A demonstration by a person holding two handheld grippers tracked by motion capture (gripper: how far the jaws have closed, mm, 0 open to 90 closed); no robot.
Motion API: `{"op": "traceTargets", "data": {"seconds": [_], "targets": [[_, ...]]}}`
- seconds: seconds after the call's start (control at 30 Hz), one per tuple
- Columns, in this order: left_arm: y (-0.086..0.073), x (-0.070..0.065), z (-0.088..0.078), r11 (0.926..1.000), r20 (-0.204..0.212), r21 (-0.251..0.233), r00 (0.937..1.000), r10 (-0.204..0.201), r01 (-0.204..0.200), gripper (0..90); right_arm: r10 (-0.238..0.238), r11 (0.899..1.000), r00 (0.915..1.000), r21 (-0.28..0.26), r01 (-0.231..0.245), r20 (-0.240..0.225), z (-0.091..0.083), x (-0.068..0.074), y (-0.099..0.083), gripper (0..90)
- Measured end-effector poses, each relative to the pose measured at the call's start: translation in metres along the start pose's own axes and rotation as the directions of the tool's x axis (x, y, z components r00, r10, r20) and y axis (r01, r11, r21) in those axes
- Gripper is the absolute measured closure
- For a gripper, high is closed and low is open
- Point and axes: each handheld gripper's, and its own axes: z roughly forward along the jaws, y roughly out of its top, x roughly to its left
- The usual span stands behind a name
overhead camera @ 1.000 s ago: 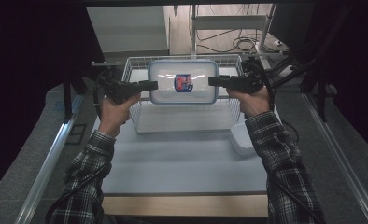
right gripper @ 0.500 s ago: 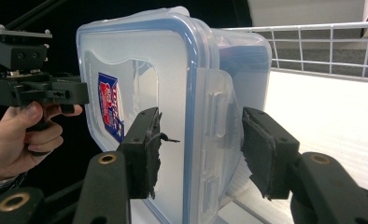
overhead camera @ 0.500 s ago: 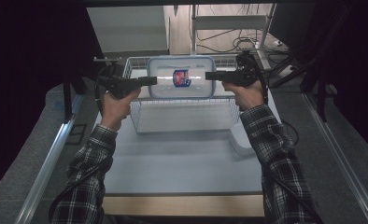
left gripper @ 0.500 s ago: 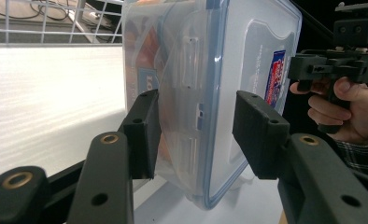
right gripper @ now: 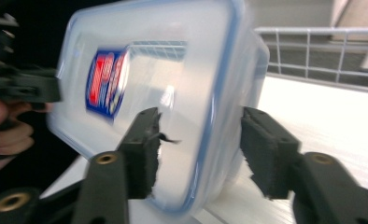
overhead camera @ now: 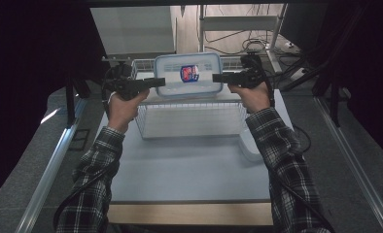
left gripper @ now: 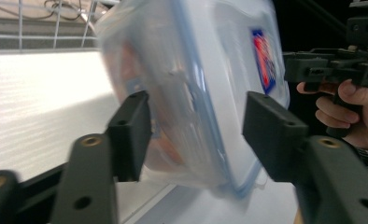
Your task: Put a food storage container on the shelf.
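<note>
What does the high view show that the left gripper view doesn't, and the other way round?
High view: both plaid sleeves, the white table and the whole wire basket, with the lidded container over its far part.
Left gripper view: the left tool close up. Its jaws have just been opening, and the blurred container sits between them with a gap at the lid-side pad.
Both: the container with its red and blue label, the right tool at its other end, and some basket wire.
</note>
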Motion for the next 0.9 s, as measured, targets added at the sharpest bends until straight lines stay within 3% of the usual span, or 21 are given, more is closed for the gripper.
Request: {"op": "traceTargets", "data": {"seconds": [0.07,0.1,0.2,0.23,0.27,0.37,0.47,0.5,0.67,0.73,0.9], "targets": [[0.0,0.005,0.003,0.9993,0.014,-0.003,0.9992,-0.038,0.038,35.6,-0.006,1.0,0.9996,0.009,0.006,0.028,0.005,0.001,-0.002,44.5],[0.0,0.01,0.004,0.9983,0.032,-0.009,0.9979,-0.057,0.057,35.5,0.03,1.0,0.9995,-0.005,-0.03,0.01,0.007,-0.003,-0.003,45.0],[0.001,0.012,0.005,0.9975,0.035,-0.004,0.9969,-0.071,0.071,33.3,0.049,0.999,0.9988,-0.011,-0.049,0.0,0.007,-0.005,-0.004,45.7],[0.003,0.01,0.009,0.998,0.005,0.01,0.998,-0.063,0.063,29.9,0.049,0.999,0.9988,-0.011,-0.049,-0.003,0.005,-0.006,-0.005,48.4],[0.003,0.01,0.009,0.998,0.005,0.01,0.998,-0.063,0.063,27.4,0.049,0.999,0.9988,-0.011,-0.049,-0.003,0.005,-0.006,-0.005,48.4],[0.005,0.008,0.017,0.9965,-0.034,0.016,0.9961,-0.081,0.082,20.4,0.026,1.0,0.9997,-0.012,-0.026,0.0,0.003,-0.002,-0.005,49.9],[0.006,0.009,0.02,0.9945,-0.034,0.02,0.9942,-0.102,0.103,17.2,-0.002,1.0,0.9999,0.004,0.002,0.016,0.004,0.0,-0.007,49.9],[0.006,0.012,0.021,0.9918,-0.024,0.02,0.9917,-0.126,0.127,15.4,-0.016,1.0,0.9997,0.009,0.015,0.017,0.004,0.001,-0.01,50.0],[0.004,0.014,0.02,0.9927,-0.011,0.014,0.9927,-0.12,0.12,13.2,-0.017,1.0,0.9998,0.004,0.017,0.01,0.006,-0.001,-0.014,50.0],[0.002,0.012,0.017,0.9955,-0.036,-0.007,0.9949,-0.095,0.094,12.1,-0.012,1.0,0.9999,0.001,0.012,0.005,0.006,-0.003,-0.016,50.0],[-0.001,0.012,0.004,0.9973,-0.02,-0.037,0.9978,-0.064,0.063,12.9,-0.016,1.0,0.9999,-0.011,0.016,0.0,0.004,-0.005,-0.018,47.9]]}}
